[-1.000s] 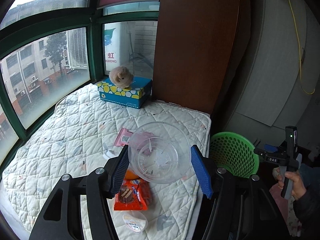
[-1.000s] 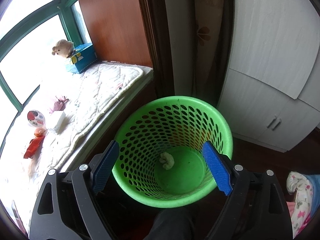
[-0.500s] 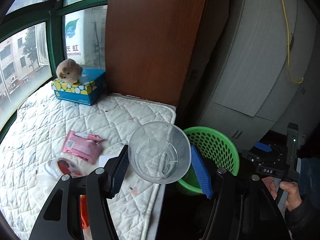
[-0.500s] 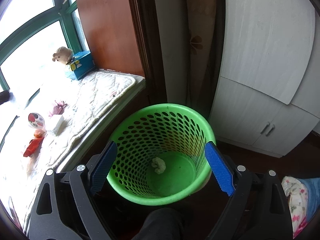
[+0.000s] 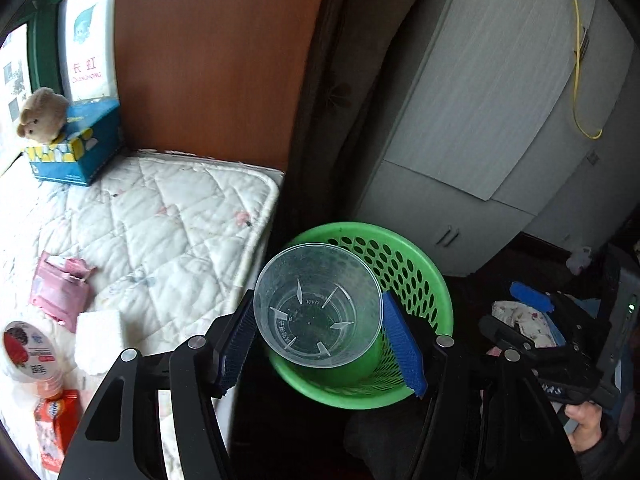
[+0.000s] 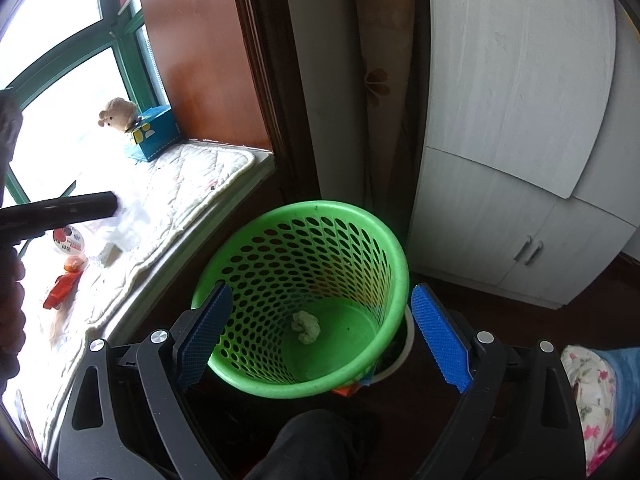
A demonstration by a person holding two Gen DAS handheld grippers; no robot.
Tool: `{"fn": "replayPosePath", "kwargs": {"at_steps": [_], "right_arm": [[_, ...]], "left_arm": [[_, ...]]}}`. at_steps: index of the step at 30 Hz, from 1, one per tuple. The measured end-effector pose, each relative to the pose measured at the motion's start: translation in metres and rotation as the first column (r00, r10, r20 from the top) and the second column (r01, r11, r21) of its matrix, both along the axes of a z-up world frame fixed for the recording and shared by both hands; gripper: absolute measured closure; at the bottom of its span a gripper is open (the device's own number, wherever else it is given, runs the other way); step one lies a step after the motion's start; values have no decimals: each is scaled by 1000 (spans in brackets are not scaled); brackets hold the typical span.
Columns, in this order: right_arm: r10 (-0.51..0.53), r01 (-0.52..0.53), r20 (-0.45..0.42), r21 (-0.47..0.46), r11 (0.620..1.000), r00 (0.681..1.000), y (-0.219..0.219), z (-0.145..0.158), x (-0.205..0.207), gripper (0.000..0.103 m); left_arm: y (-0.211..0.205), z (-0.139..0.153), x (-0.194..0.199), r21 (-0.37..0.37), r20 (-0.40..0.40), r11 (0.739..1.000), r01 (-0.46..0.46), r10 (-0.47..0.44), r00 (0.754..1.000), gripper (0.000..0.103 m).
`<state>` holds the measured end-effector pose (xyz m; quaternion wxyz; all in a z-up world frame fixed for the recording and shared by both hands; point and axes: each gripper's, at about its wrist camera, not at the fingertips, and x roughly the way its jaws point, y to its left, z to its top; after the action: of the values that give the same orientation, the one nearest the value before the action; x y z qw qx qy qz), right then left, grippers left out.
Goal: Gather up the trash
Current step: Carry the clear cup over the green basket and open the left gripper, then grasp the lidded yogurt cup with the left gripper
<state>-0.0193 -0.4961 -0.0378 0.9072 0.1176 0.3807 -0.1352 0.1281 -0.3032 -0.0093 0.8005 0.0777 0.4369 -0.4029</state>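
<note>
Gripping a clear plastic cup (image 5: 318, 312) between its blue pads, the left gripper (image 5: 320, 340) is holding it mouth toward the camera at the lower centre of the left wrist view, in front of the green basket (image 5: 420, 268) whose rim is showing behind and to the right of the cup. The right gripper (image 6: 320, 340) is standing wide apart at the bottom of its own view, its jaws having just been opening, with nothing pressed between them; the basket is sitting beyond the pads, and a crumpled wad (image 6: 306, 326) is lying on the basket floor. At the left of the left wrist view, a quilted mat (image 5: 168, 216) is carrying a pink packet (image 5: 60, 292), a round lidded tub (image 5: 28, 350) and an orange wrapper (image 5: 56, 424). A blue box (image 5: 76, 148) with a plush toy (image 5: 42, 114) on it is resting at the upper left.
</note>
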Motion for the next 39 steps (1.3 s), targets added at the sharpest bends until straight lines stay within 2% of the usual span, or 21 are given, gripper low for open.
{"fn": "replayPosePath", "kwargs": {"at_steps": [7, 8, 9, 10, 12, 16, 20, 22, 27, 33, 39], "right_arm": [[-19, 19, 2, 15, 1000, 1000, -9, -4, -7, 13], [-21, 21, 2, 18, 1000, 1000, -9, -5, -8, 13], [-23, 23, 1, 19, 1000, 1000, -10, -6, -8, 13], [-24, 24, -1, 19, 1000, 1000, -10, -6, -8, 13], [-25, 25, -1, 21, 999, 1000, -10, -6, -9, 13], [-18, 18, 2, 16, 1000, 1000, -7, -4, -10, 13], [3, -3, 11, 18, 1000, 1000, 0, -1, -8, 13], [23, -23, 16, 21, 1000, 1000, 6, 1, -5, 9], [78, -79, 23, 32, 996, 997, 25, 6, 8, 7], [148, -149, 36, 35, 988, 988, 51, 13, 25, 6], [227, -228, 37, 30, 973, 973, 82, 17, 44, 6]], "left_arm": [[-34, -20, 9, -5, -60, 1000, 22, -22, 998, 41], [-37, -22, 9, -10, -68, 1000, 26, -26, 997, 36], [-39, -23, 9, -16, -74, 1000, 21, -23, 997, 24], [-40, -23, 9, -30, -74, 999, 15, -17, 997, 21], [-40, -23, 9, -55, -82, 998, 17, -22, 996, 21], [-32, -18, 6, -55, -75, 998, 4, -8, 997, 21], [-6, -4, 1, -42, -21, 998, -44, 43, 999, 21], [11, 3, -2, -39, 11, 997, -71, 71, 997, 21], [60, 12, -2, -8, 49, 986, -168, 168, 985, 21], [127, 13, 4, 39, 83, 953, -299, 295, 952, 21], [192, 9, 7, 59, 77, 911, -409, 404, 911, 21]]}}
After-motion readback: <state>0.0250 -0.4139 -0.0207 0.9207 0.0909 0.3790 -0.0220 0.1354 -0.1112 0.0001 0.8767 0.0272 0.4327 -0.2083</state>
